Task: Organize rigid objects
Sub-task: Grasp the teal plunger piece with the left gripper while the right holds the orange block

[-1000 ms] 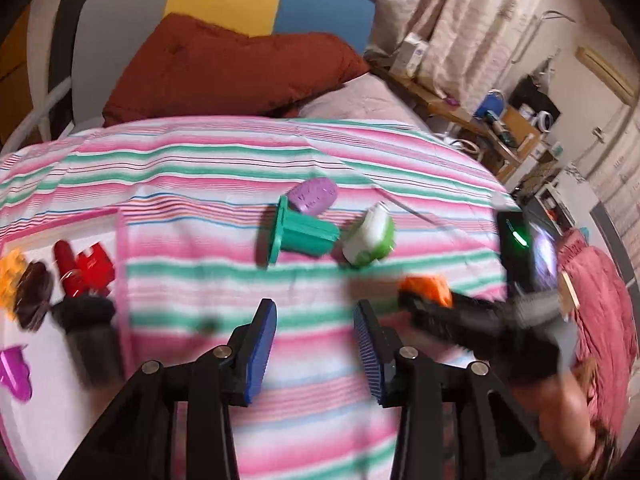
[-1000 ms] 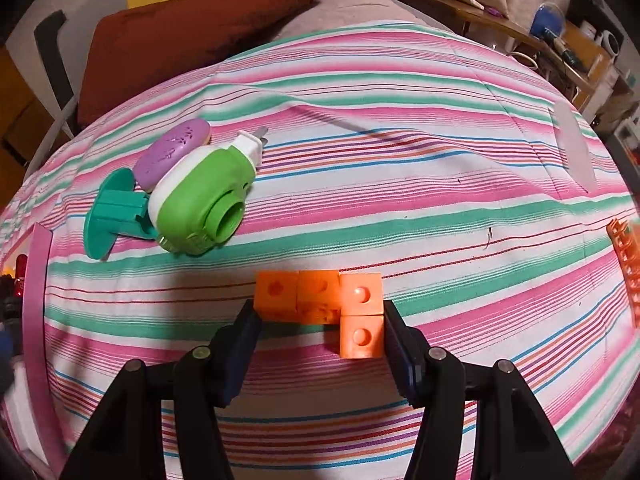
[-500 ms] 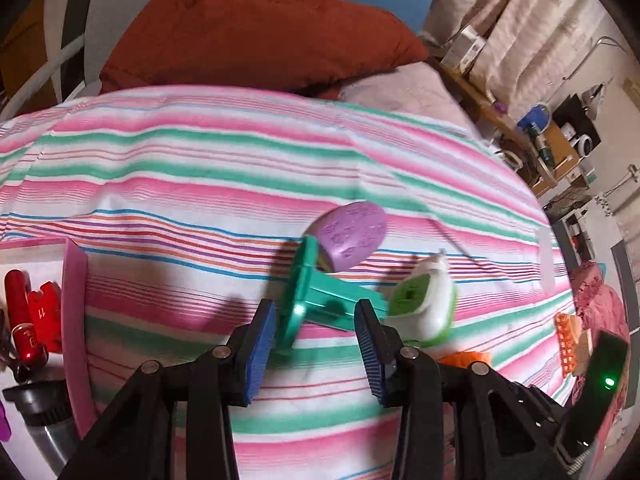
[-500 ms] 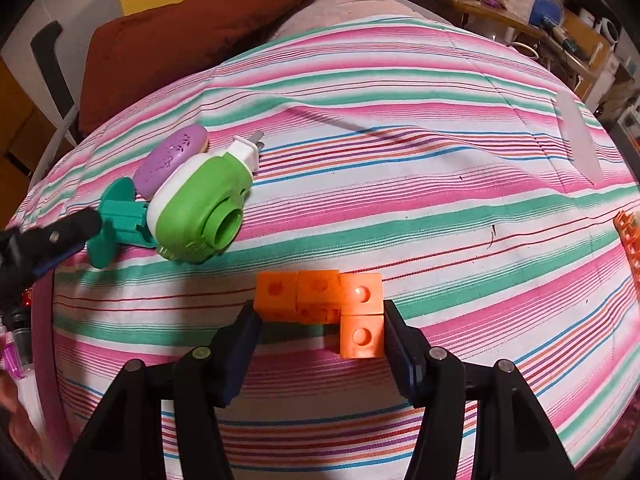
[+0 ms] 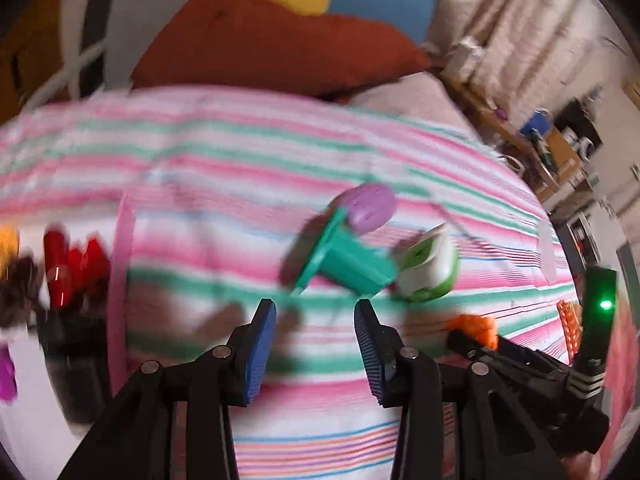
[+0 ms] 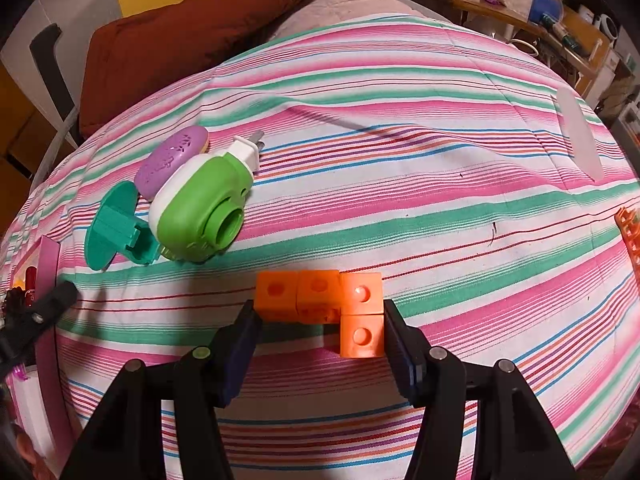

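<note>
Retreat: we are pulling left gripper [image 5: 315, 350] back from teal holder [image 5: 344, 262], fingers wide, empty. Right gripper [image 6: 318, 354] staying clamped on orange blocks [image 6: 336, 306], just right of holder. Holder still unsorted.

Left wrist view: looks forward along the left gripper [image 5: 315, 344], above the striped bedspread [image 5: 240, 168], facing the red pillow [image 5: 272, 44] at the head of the bed; blurred.
Right wrist view: looks forward along the right gripper [image 6: 320, 354], low and close over the bedspread [image 6: 400, 128], facing the same pillow [image 6: 192, 32].
Nearness: right view is very near the orange blocks [image 6: 332, 304]; left view stands farther back.
Shared ground: teal piece [image 5: 344, 260] [image 6: 116, 228], purple oval [image 5: 370, 207] [image 6: 172, 160], green-and-white device [image 5: 430, 268] [image 6: 200, 208], orange blocks [image 5: 472, 326].
Cross-sight: each view catches the other gripper at its edge.
</note>
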`<state>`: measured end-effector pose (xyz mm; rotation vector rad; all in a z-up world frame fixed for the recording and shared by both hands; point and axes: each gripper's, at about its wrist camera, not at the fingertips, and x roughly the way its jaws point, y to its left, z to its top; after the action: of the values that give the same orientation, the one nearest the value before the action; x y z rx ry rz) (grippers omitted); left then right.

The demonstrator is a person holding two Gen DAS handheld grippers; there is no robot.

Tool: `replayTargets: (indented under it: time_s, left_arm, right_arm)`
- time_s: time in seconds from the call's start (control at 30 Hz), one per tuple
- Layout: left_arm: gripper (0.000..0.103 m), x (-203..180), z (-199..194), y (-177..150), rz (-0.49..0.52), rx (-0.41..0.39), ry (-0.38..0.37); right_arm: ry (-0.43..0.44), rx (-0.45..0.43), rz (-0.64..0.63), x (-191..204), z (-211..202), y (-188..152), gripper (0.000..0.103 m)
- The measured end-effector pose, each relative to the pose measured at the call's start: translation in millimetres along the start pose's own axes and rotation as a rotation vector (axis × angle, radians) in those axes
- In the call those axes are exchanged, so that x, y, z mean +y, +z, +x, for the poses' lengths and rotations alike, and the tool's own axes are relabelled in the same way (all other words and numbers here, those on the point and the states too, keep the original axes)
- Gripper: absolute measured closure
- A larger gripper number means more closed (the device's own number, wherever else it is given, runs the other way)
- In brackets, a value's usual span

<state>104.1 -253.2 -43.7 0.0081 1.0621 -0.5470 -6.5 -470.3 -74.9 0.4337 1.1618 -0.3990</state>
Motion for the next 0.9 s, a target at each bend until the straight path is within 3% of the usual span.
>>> replayTargets:
  time_s: [0.27, 0.3, 0.47, 0.53, 0.6, 0.63, 0.67, 0.83, 0.9]
  left_arm:
    - [0.052, -45.4, 39.7, 11.8, 0.308, 0.023, 0.157]
    - [0.052, -44.8, 43.7, 11.8, 0.314, 0.023, 0.19]
    - [0.052, -35.2, 51.2, 11.7, 0.261, 0.052, 0.144]
    - [0.051, -36.1, 45.4, 11.2, 0.24, 0.011, 0.125]
    - [0.04, -39.2, 38.9, 13.0, 0.236, -0.016, 0.066]
    - [0.029, -41.1, 38.0, 12.7, 0.241, -0.013, 0.057]
    - [0.026, -44.0, 38.8, 13.3, 0.251, -0.01, 0.067]
    - [0.026, -48.3, 53.2, 16.9, 0.287, 0.0, 0.128]
    - [0.029, -39.7, 58.3, 20.8, 0.243, 0.017, 0.098]
  right_arm:
    - [0.011, 0.003, 0.014, -1.5, -0.3, 0.2, 0.042]
    - [0.012, 0.004, 0.016, -1.6, -0.6, 0.4, 0.042]
    - [0.013, 0.006, 0.016, -0.8, -0.3, 1.8, 0.041]
    - [0.016, 0.007, 0.021, -1.5, -0.3, 1.9, 0.041]
    - [0.019, 0.008, 0.023, -1.7, -0.2, 2.5, 0.041]
    - [0.019, 0.008, 0.025, -2.0, -0.3, 2.7, 0.041]
    - [0.02, 0.008, 0.025, -1.8, -0.4, 2.8, 0.041]
    - [0.022, 0.008, 0.03, -2.6, -0.9, 2.7, 0.041]
    - [0.02, 0.008, 0.03, -2.2, -0.7, 2.4, 0.041]
